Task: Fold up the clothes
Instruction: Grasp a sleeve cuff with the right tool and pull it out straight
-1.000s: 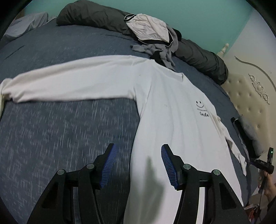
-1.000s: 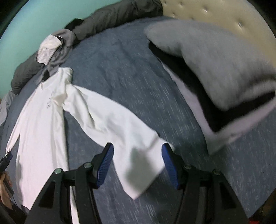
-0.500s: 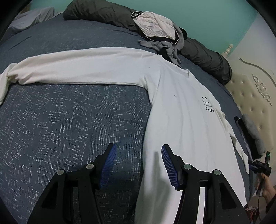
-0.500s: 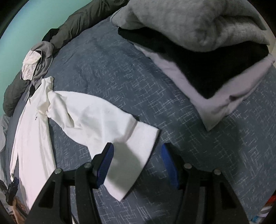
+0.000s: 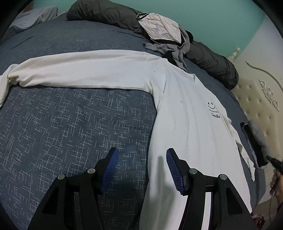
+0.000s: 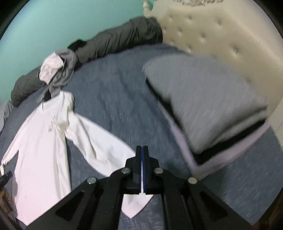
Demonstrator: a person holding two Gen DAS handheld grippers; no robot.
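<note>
White long-sleeved shirt [image 5: 185, 123] lies face up and spread flat on the blue bedspread [image 5: 70, 123], a small smiley face and the word "Smile" printed on its chest. One sleeve stretches straight out across the bed toward the left of the left wrist view; the other sleeve [image 6: 99, 143] runs to the right gripper [image 6: 143, 155], whose jaws are pressed together on the cuff end — white cloth hangs out below the closed pads as a pointed flap. The right wrist view is blurred, but the sleeve looks raised off the bedspread near the grip.

The left gripper [image 5: 141, 169] hovers over the shirt's lower side edge with its blue pads spread apart, nothing between them but bedspread and shirt edge below.

Beyond the collar sits a crumpled heap of grey and pale garments [image 5: 162, 35] against a long dark bolster [image 5: 109, 16]. A stack of folded clothes [image 6: 208, 113] — grey on top, black and pale lilac beneath — rests by the tufted cream headboard [image 6: 221, 35]. Behind is a teal wall [image 5: 203, 17].
</note>
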